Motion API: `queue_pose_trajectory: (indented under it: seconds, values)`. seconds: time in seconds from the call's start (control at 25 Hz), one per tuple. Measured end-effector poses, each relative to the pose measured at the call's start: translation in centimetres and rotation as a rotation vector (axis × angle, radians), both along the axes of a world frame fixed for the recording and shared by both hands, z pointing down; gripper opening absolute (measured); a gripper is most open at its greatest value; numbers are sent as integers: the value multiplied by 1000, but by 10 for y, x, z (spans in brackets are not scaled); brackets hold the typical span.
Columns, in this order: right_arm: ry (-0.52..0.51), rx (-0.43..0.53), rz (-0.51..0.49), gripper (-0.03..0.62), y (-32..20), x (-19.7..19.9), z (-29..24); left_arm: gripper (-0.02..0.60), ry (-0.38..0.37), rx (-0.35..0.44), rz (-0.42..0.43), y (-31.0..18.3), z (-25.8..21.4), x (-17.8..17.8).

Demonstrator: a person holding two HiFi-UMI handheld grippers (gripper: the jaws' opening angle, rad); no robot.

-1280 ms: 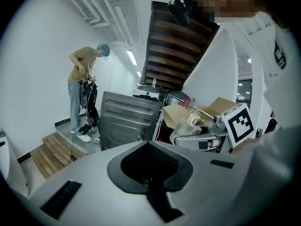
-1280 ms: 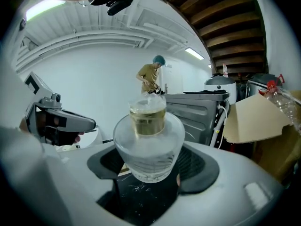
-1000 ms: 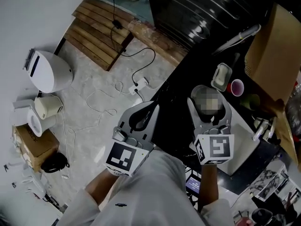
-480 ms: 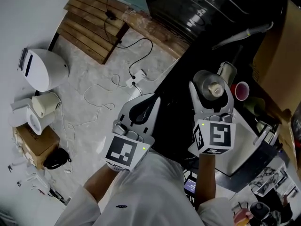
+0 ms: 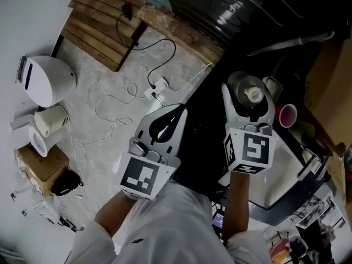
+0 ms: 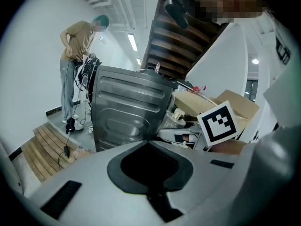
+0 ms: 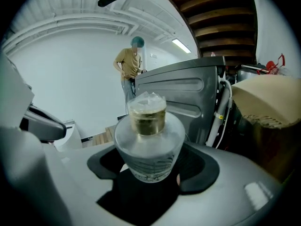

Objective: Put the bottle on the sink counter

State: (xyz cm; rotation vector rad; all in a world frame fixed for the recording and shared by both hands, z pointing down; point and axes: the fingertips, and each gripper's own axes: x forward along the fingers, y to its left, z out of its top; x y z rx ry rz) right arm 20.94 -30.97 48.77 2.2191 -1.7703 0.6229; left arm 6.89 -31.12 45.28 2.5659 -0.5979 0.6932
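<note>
The bottle (image 7: 148, 140) is gripped upright, cap up, in the right gripper (image 5: 250, 100) above what seems to be the dark counter (image 5: 217, 65), while the left gripper (image 5: 163, 126) is seen closed and empty.

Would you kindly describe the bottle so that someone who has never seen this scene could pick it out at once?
Find the dark counter at the head view's right, then the right gripper with its marker cube over it. The bottle stands between that gripper's jaws, gripped: a frosted clear body with a gold-coloured cap, unlike the red cup beside it.
</note>
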Motion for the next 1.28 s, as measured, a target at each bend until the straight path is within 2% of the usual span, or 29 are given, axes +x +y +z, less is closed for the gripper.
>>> queue_pose_trajectory:
  seconds: [0.68, 1.04, 1.28]
  values:
    - [-30, -91, 28, 341, -35, 23, 66, 6, -35, -45, 0, -20, 47, 25]
    - [-21, -161, 18, 341, -43, 28, 92, 6, -55, -77, -18, -25, 67, 25]
    - [-41, -155, 29, 341, -46, 33, 98, 6, -69, -80, -19, -28, 71, 22]
